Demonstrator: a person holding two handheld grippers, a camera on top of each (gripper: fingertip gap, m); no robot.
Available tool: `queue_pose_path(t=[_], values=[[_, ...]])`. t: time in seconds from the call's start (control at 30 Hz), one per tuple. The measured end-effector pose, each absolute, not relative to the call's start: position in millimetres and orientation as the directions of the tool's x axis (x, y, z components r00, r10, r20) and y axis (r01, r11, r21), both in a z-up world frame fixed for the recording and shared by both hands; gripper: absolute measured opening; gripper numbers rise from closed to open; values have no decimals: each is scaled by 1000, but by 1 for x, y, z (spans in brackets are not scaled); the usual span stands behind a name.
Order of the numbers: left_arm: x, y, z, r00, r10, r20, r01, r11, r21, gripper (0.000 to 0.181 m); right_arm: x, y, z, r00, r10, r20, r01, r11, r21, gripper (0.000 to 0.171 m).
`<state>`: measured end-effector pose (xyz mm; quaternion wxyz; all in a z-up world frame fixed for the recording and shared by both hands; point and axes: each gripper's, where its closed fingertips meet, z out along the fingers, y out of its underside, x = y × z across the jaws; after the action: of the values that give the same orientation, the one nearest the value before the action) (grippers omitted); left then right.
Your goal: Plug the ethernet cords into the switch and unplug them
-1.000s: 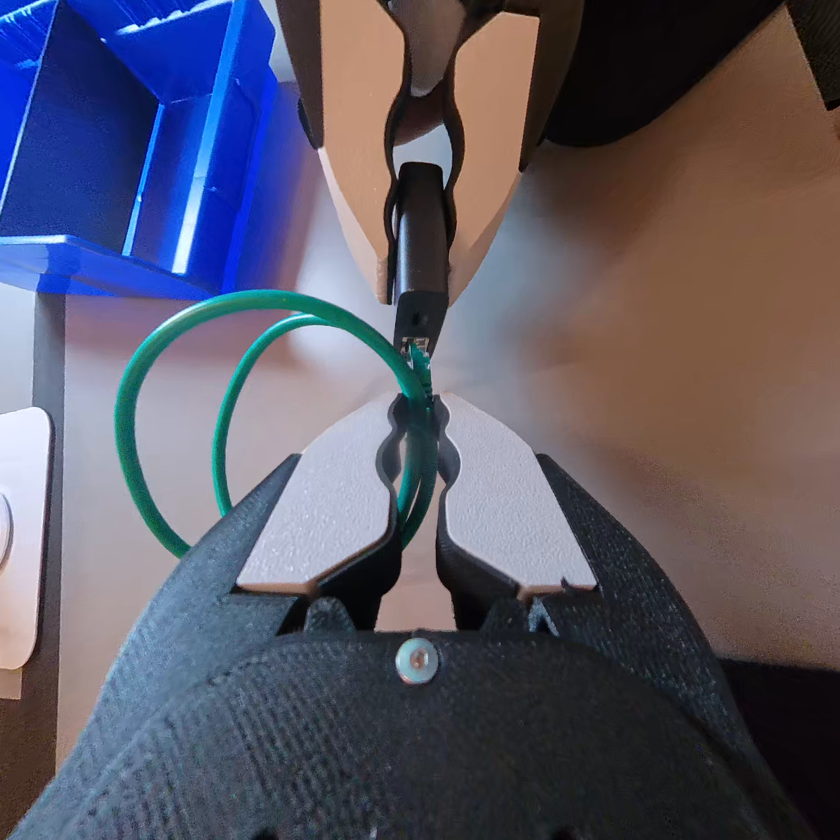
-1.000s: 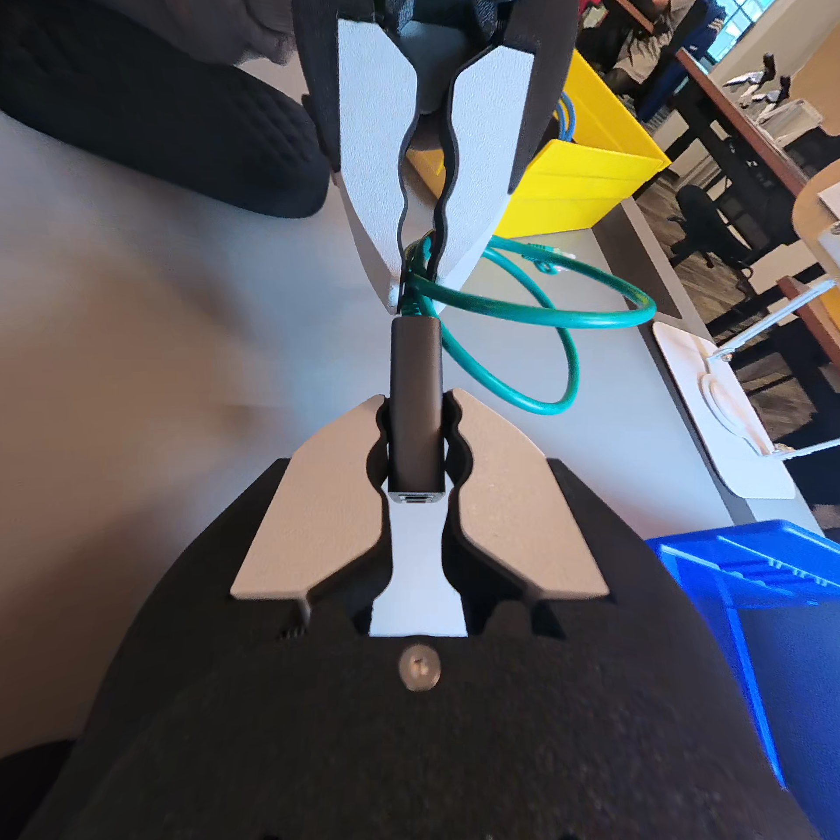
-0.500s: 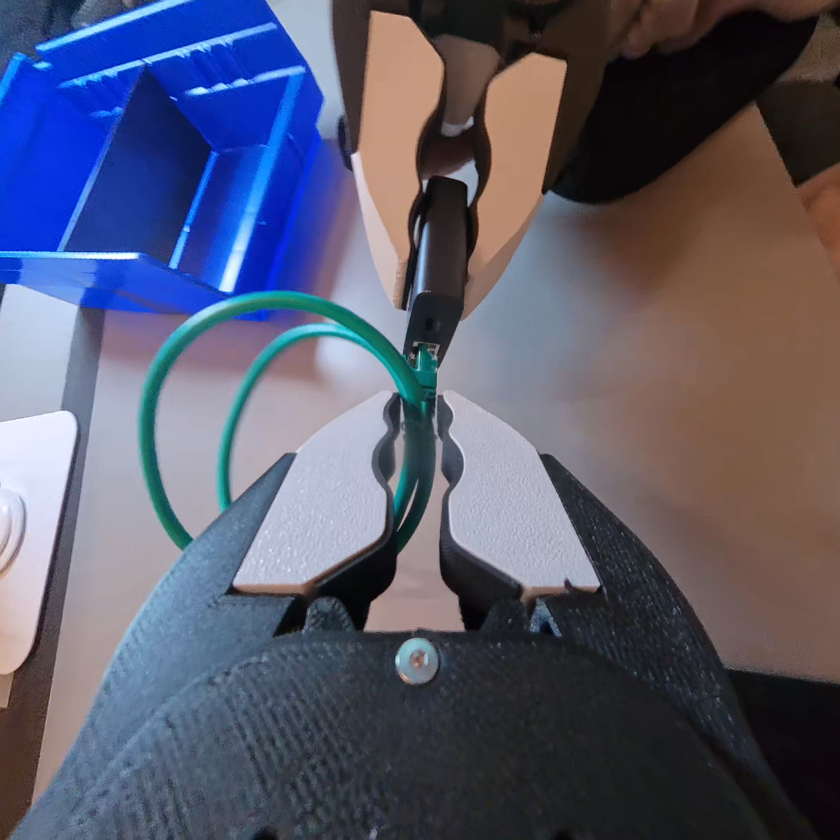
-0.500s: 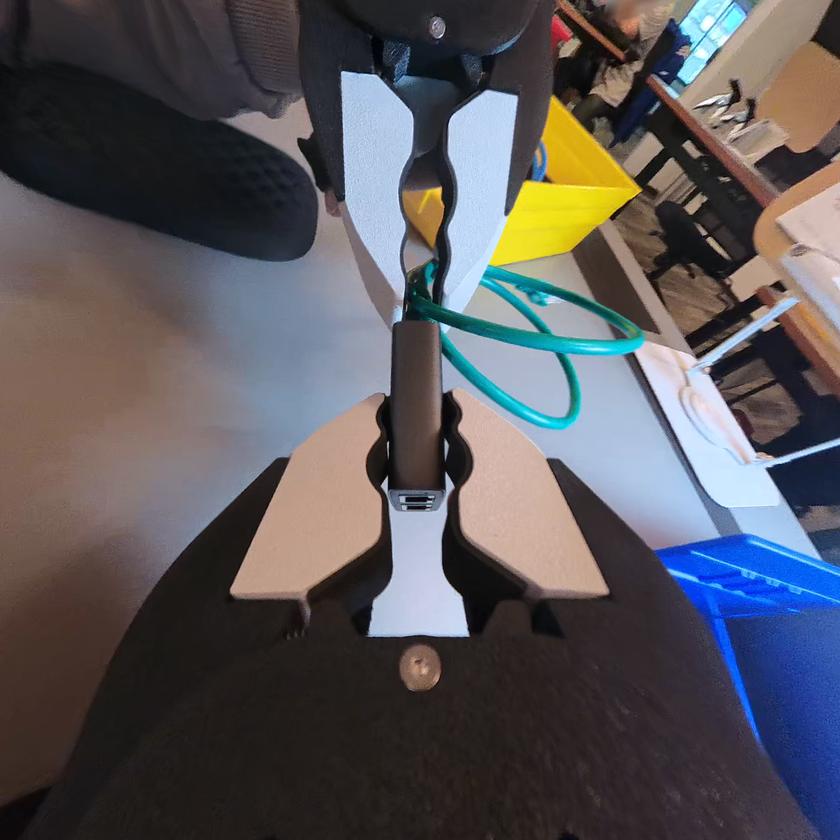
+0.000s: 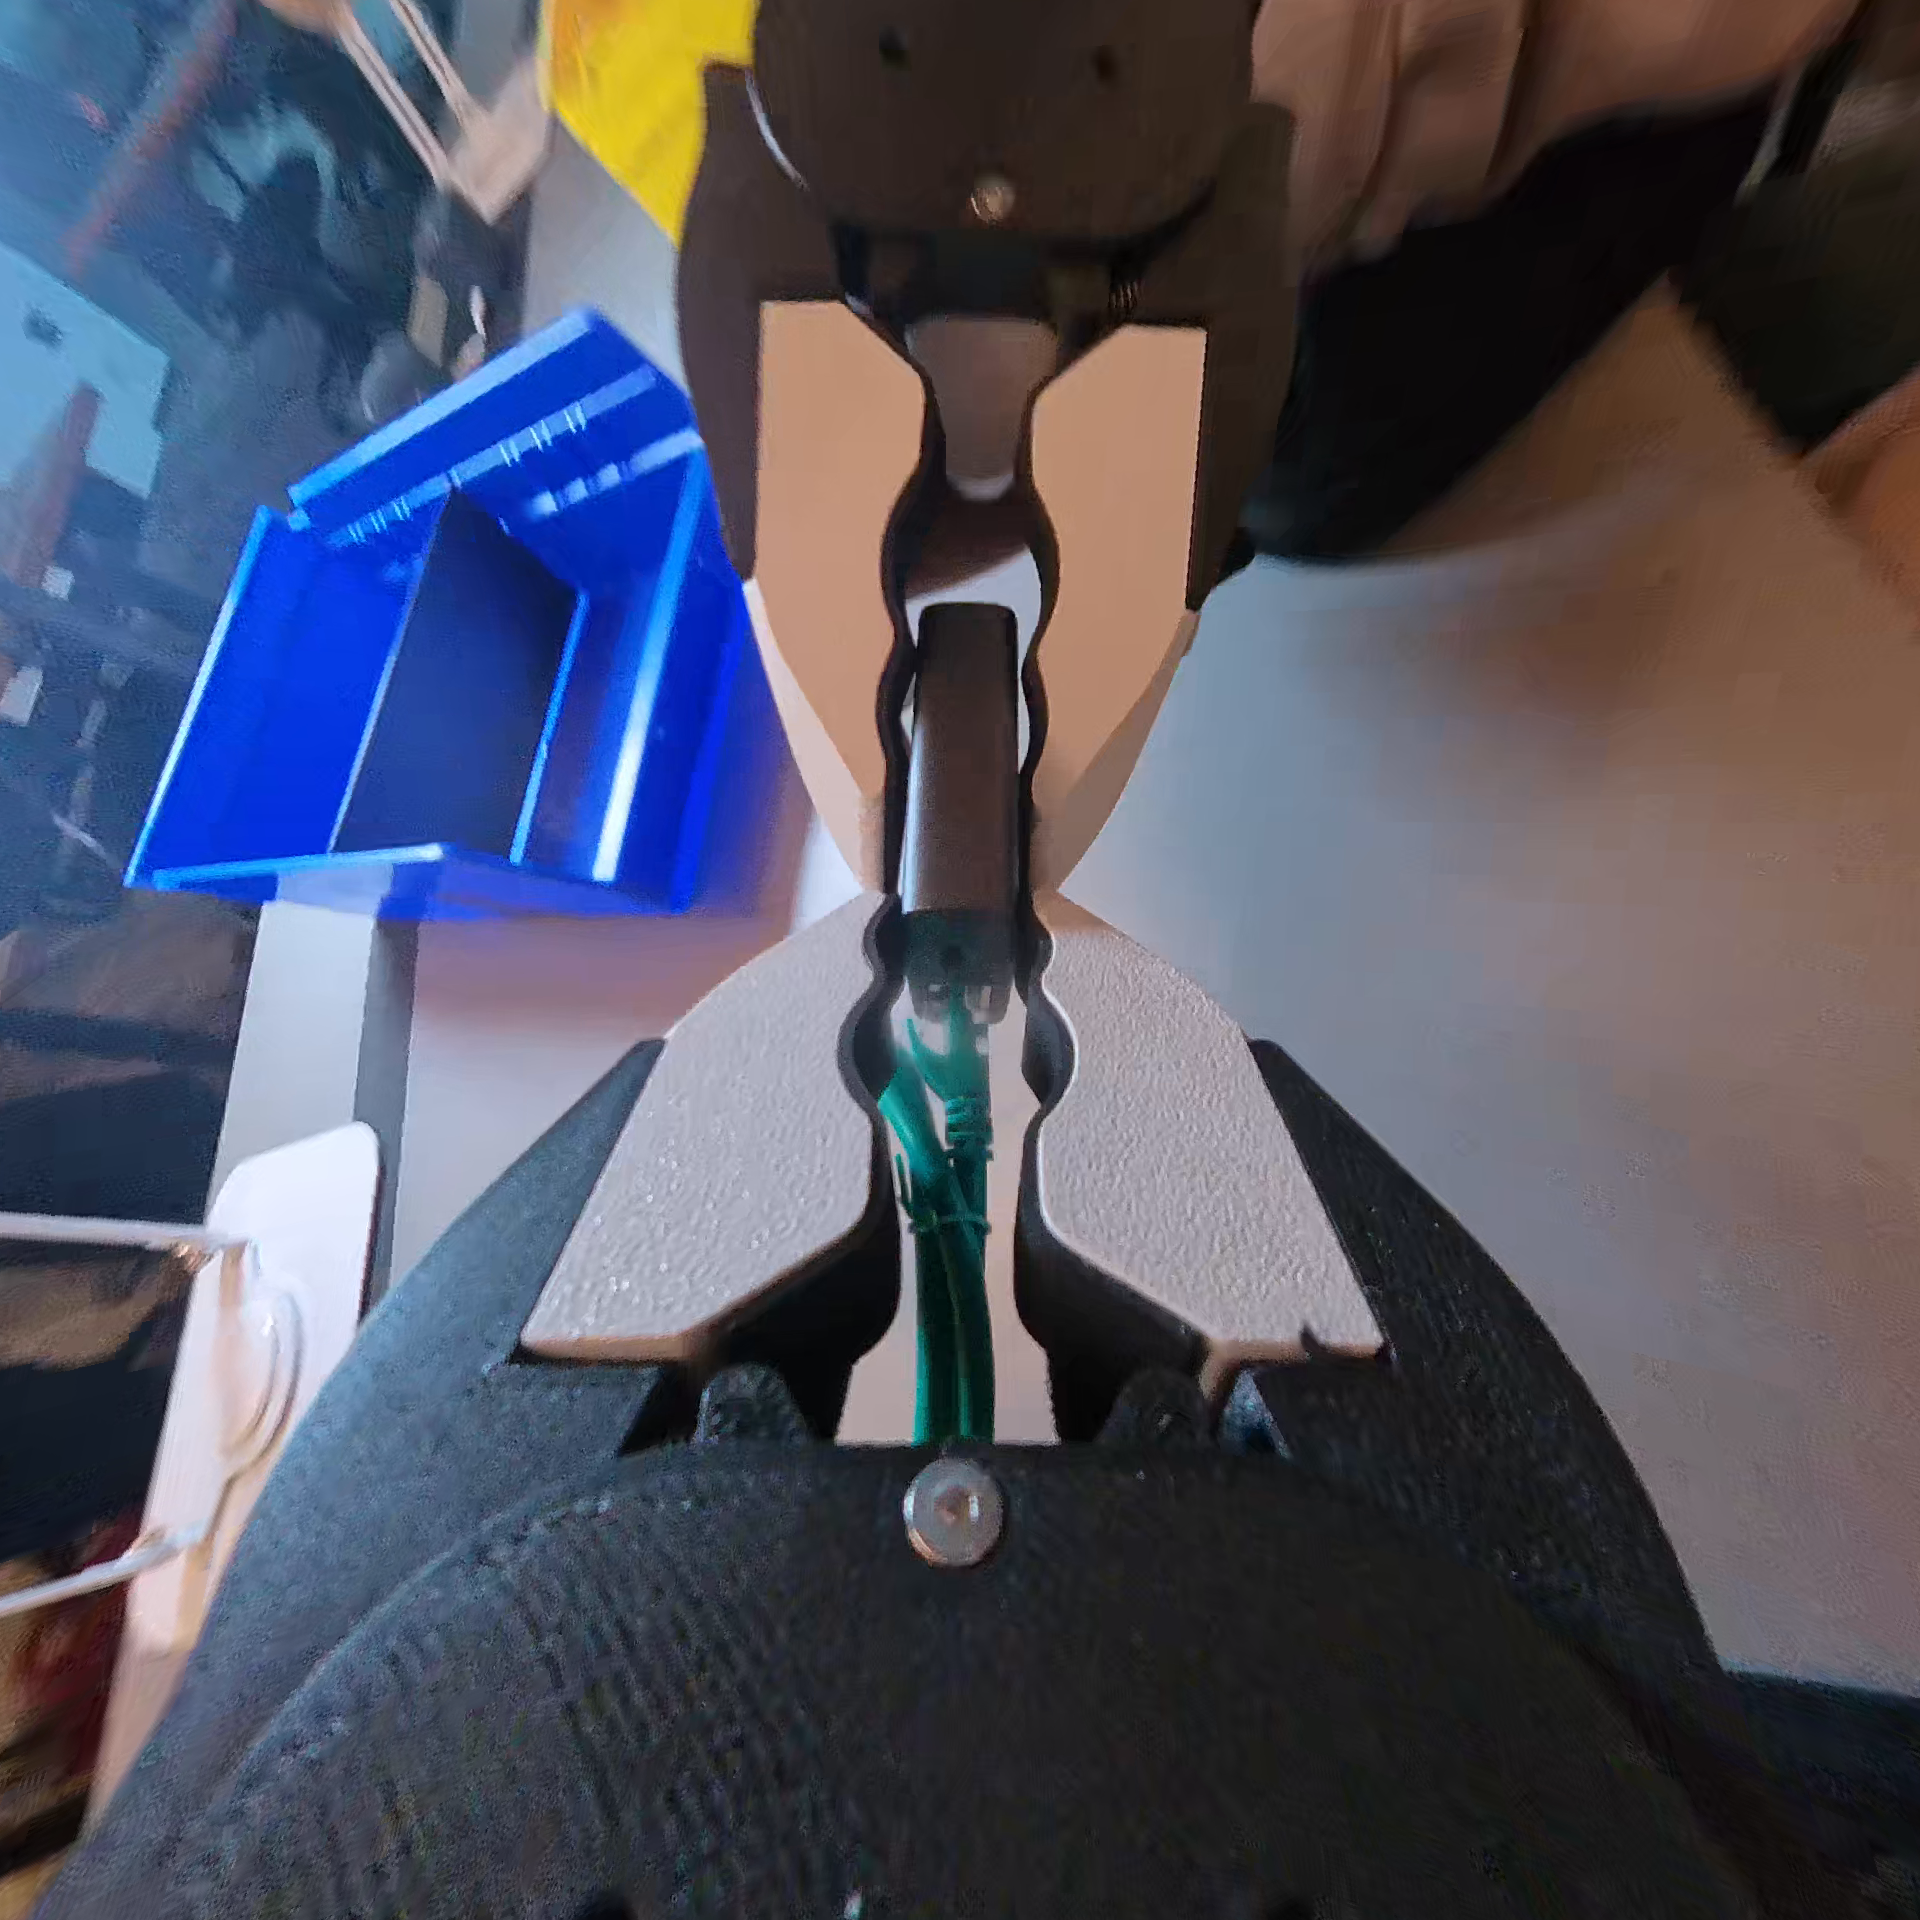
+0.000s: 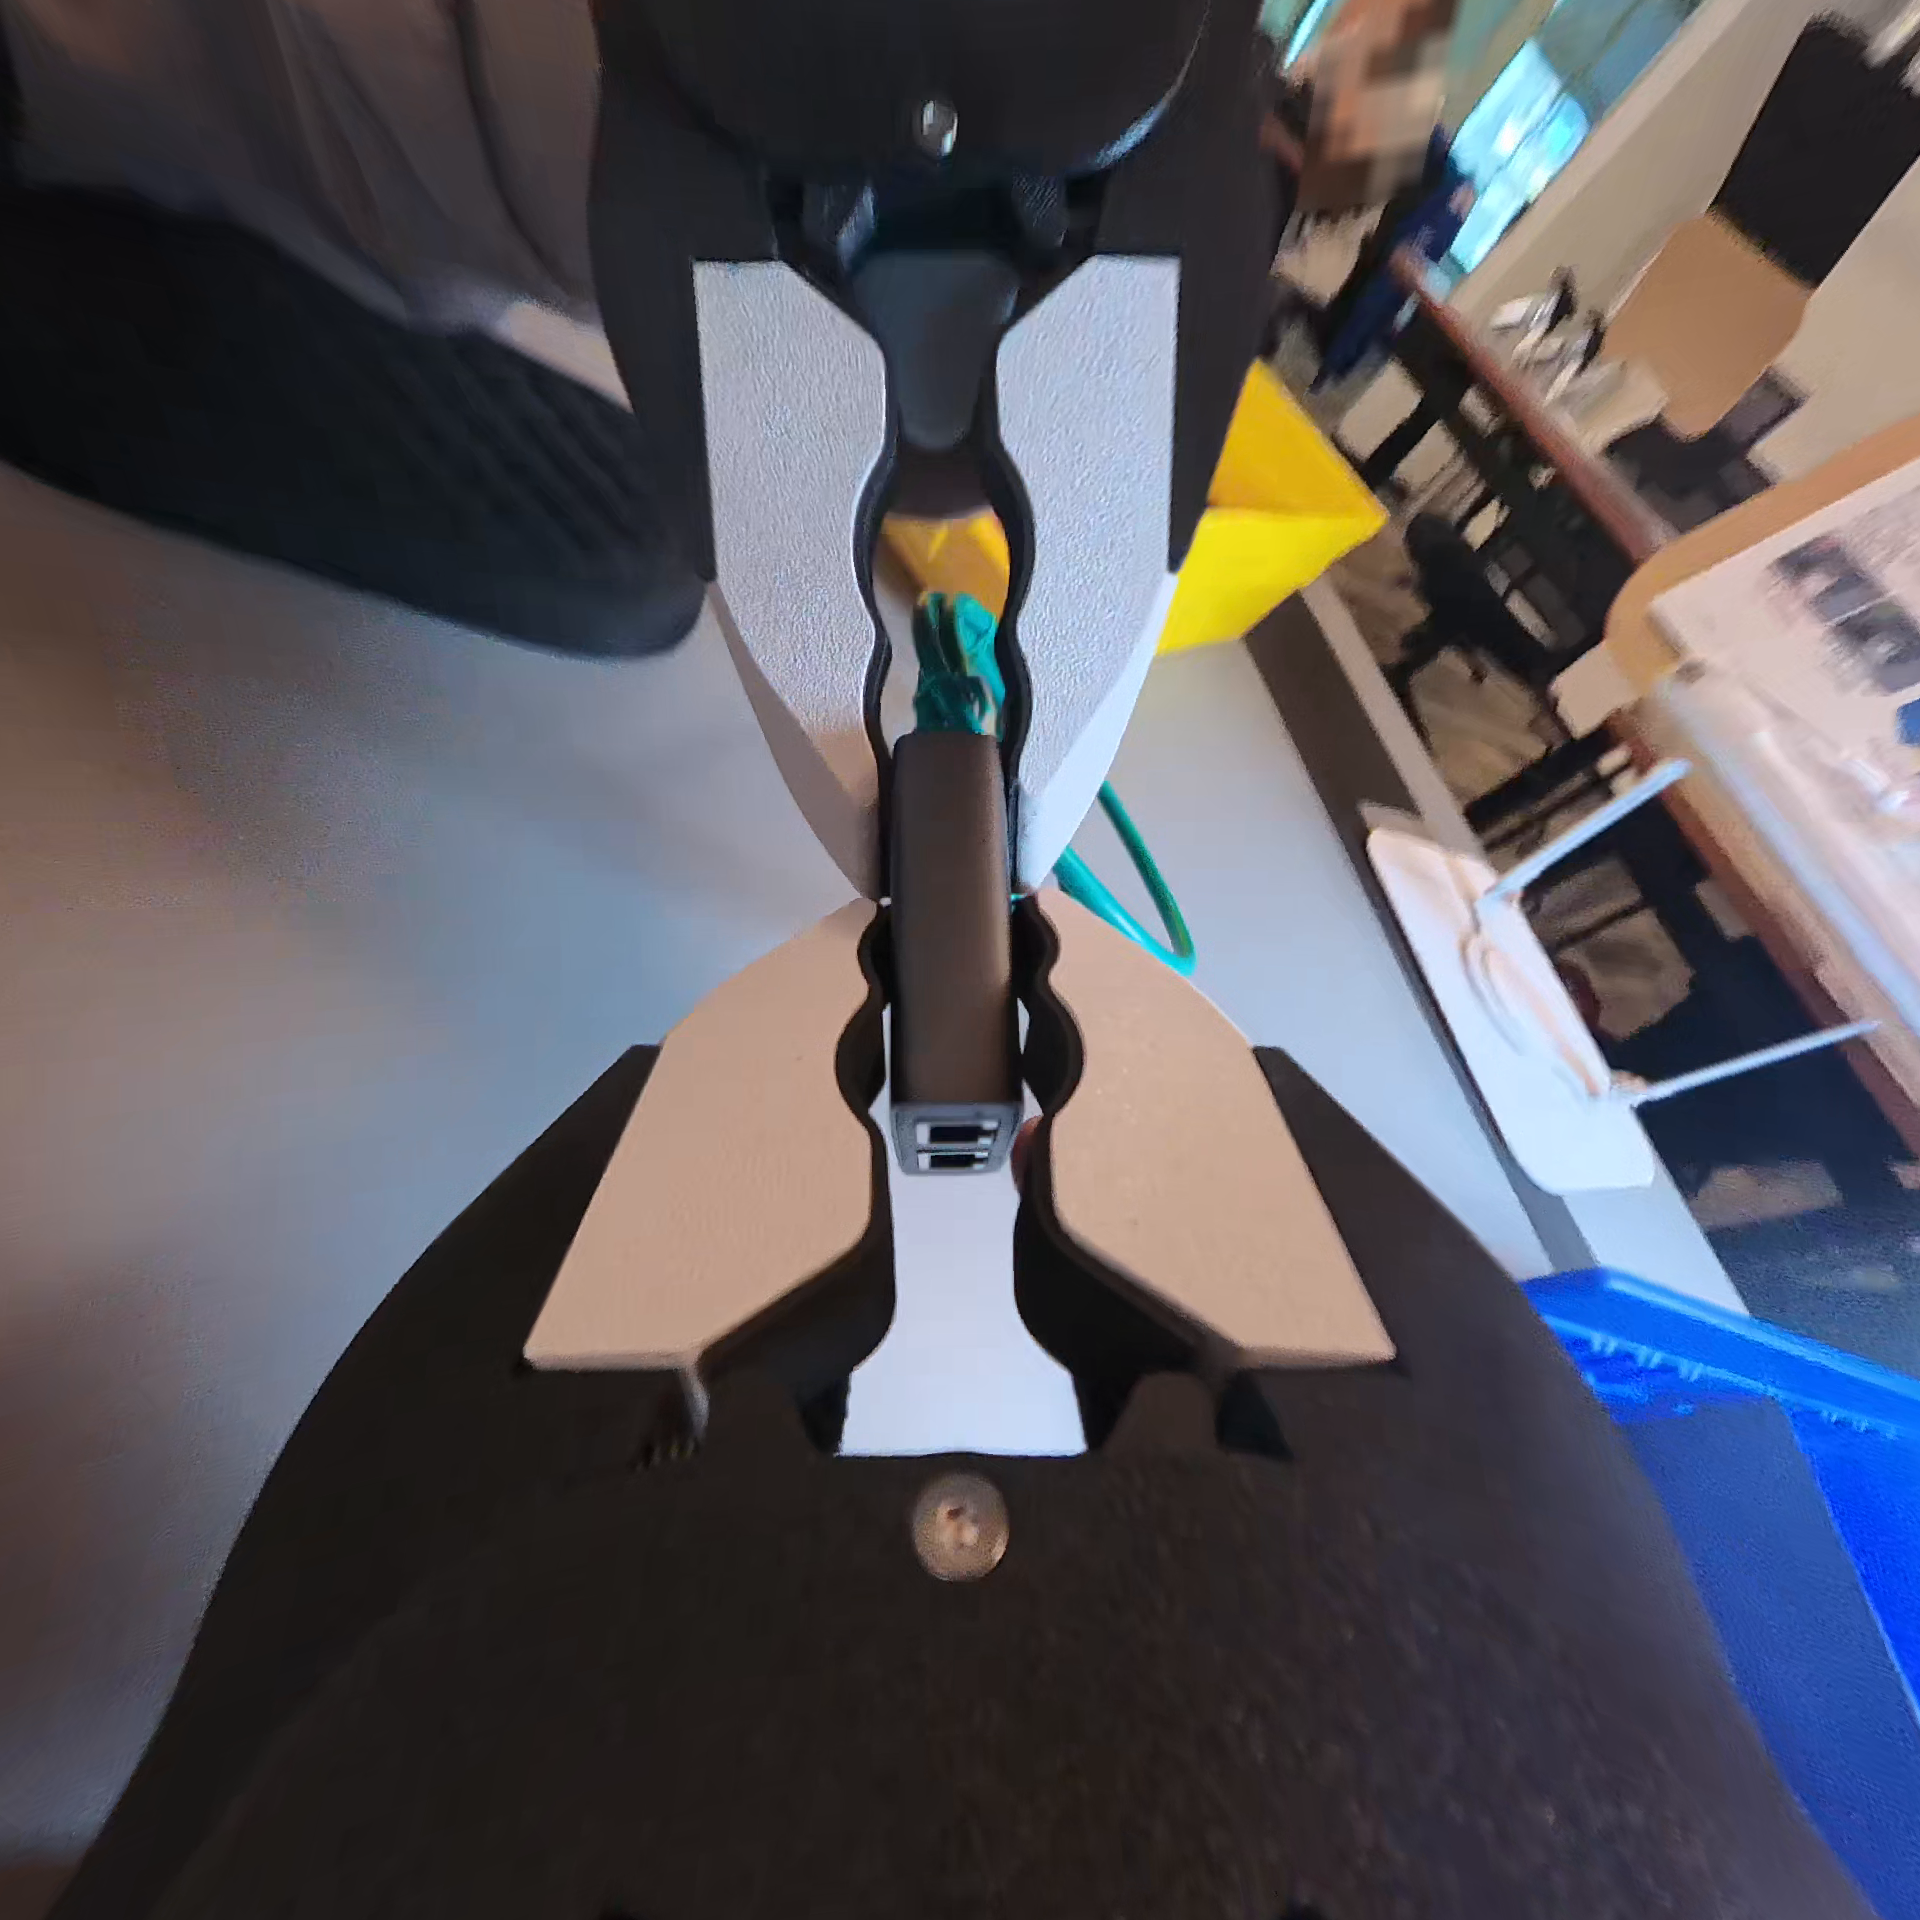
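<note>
A small dark switch (image 6: 951,956) is clamped lengthwise between the tan fingers of my right gripper (image 6: 951,914), held above the table. Two empty ports show on its near end. A green ethernet cord (image 5: 951,1309) runs between the grey fingers of my left gripper (image 5: 961,935), and its plug (image 5: 961,1029) sits in the switch's port (image 5: 956,748). The left jaws stand a little apart; the cord lies loose in the gap and the fingertips flank the switch's end. The cord's loop (image 6: 1143,914) hangs behind the left gripper.
A blue bin (image 5: 447,707) stands on the white table (image 5: 1455,1039) to the left of the grippers, with a yellow bin (image 6: 1278,540) beyond. A white stand base (image 6: 1486,1039) sits by the table edge. A black padded object (image 6: 312,447) lies opposite. A hand (image 5: 1403,135) holds the right gripper. The tips of both grippers are at nearly the same place.
My left gripper has slid forward along the cord until its tips meet the switch, and its jaws have widened. The plug now sits deeper in the port. Both views have tilted up.
</note>
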<state>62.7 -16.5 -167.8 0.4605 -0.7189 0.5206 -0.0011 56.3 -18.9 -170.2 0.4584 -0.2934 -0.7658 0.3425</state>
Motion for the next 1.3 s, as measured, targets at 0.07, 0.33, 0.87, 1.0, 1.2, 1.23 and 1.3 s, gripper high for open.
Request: queue_pose_path(t=[0.07, 0.33, 0.87, 1.0, 1.2, 1.23, 1.3], values=[[63, -19, -150, 485, -759, -434, -657, 11, -754, 20, 62, -21, -148, -382, 773, 507, 31, 559, -828, 24], [47, -37, -84, 485, -857, -175, -94, 148, -984, 20, 68, 21, -130, -221, 811, 542, -16, 552, -833, 36], [44, -62, -87, 382, -919, -99, 42, 125, -991, 20, 52, 13, -147, -304, 831, 466, 27, 497, -867, 4], [37, -42, -119, 499, -846, -187, -214, 89, -973, 24, 58, 44, -145, -209, 839, 502, 87, 527, -845, 2], [32, -28, -151, 510, -760, -403, -550, 72, -832, 30, 60, 62, -154, -165, 814, 556, 199, 580, -790, 2], [31, -28, -152, 502, -748, -434, -584, 77, -808, 30, 60, 65, -155, -154, 803, 576, 217, 596, -774, 2], [29, -28, -154, 484, -738, -470, -625, 84, -776, 30, 62, 65, -154, -149, 789, 596, 224, 614, -757, 2]])
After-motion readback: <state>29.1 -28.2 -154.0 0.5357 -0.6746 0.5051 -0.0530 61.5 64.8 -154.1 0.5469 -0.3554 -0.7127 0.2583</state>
